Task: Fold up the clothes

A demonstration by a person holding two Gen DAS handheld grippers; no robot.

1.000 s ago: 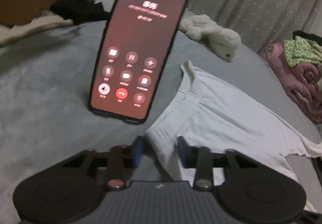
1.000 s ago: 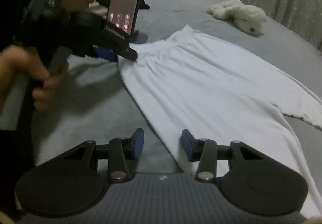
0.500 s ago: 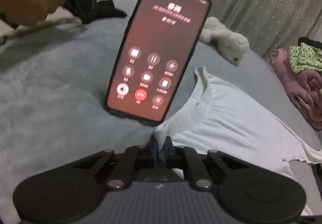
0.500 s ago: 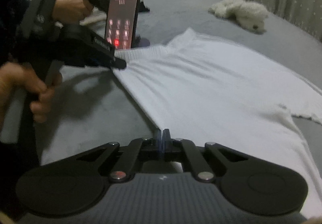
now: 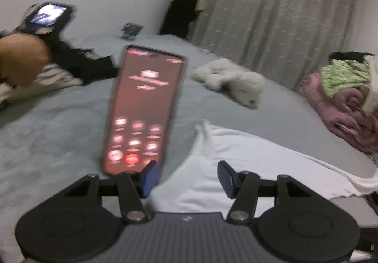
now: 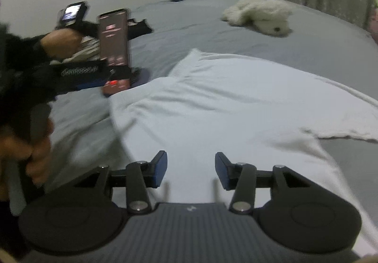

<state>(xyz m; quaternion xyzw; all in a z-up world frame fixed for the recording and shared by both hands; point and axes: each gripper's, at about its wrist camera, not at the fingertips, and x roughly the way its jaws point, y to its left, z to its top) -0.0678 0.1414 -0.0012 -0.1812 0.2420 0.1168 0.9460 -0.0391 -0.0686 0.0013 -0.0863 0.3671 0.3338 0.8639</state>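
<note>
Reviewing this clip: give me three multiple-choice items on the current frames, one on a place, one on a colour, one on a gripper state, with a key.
1. Where does the plush toy lie?
A. On the white garment
B. On the grey bed beyond the garment
C. On the pink bedding pile

2. What colour is the garment spread on the bed?
A. White
B. Green
C. Black

3. How do the left gripper and the right gripper stand?
A. Both open
B. Both shut on cloth
C. Only the right shut

Key: 1 B, the toy rests on bare grey cover, apart from the cloth; 2 A, the cloth is plainly white; 3 A, a wide gap shows between each pair of blue pads.
</note>
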